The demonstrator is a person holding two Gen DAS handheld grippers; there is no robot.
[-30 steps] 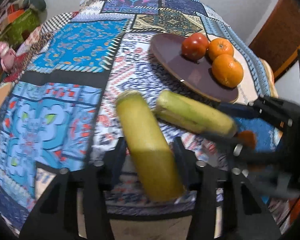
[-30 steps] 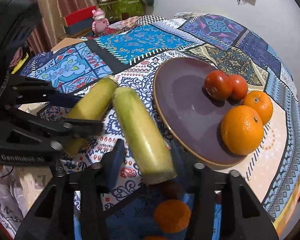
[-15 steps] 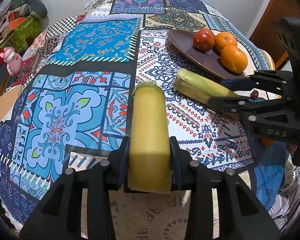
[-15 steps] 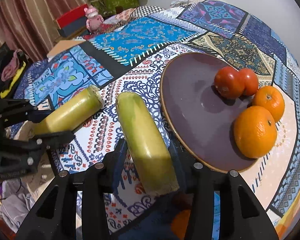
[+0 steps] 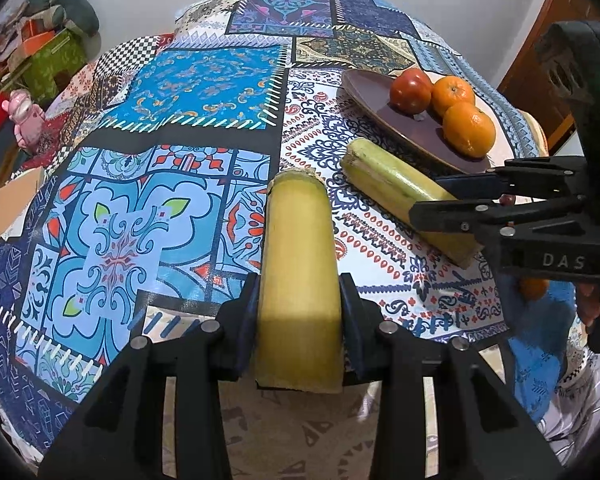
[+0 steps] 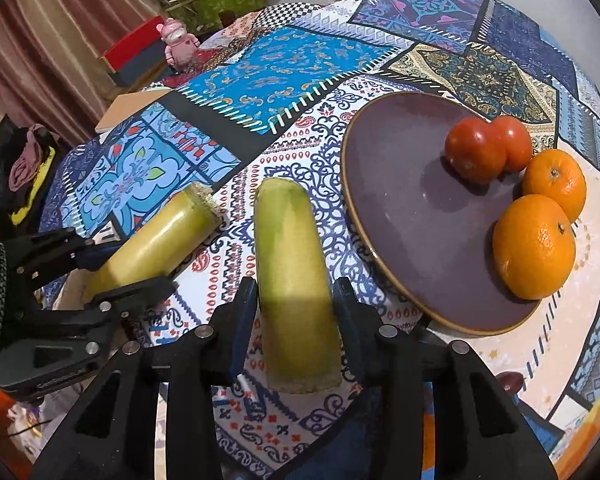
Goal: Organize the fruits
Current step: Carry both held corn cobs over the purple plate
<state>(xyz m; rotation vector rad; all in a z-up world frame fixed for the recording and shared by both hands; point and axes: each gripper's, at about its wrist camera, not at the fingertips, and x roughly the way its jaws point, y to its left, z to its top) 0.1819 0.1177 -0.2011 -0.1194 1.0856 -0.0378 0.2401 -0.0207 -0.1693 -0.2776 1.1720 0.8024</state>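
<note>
Both grippers have drawn back from the purple plate (image 6: 400, 200) since a second ago, so more of the patterned cloth shows between them and it. On the left gripper (image 5: 300, 312) the fingers (image 5: 246, 316) are clamped on the near end of a yellow-green stalk piece (image 5: 300, 272), which points away over the cloth-covered counter (image 5: 172, 92), well left of the plate. Fingers (image 6: 240, 312) of the right gripper (image 6: 296, 312) likewise hold a greener stalk piece (image 6: 292, 256), which is just left of the plate's rim; whether it touches the cloth I cannot tell. The two pieces are apart, the right one nearer the plate. Two red tomatoes (image 6: 476, 154) sit touching each other at the far side of the plate. Two oranges (image 6: 534, 246) are by the plate's right edge, the nearer one on it, the farther one (image 6: 554, 182) at the rim, just right of the tomatoes
</note>
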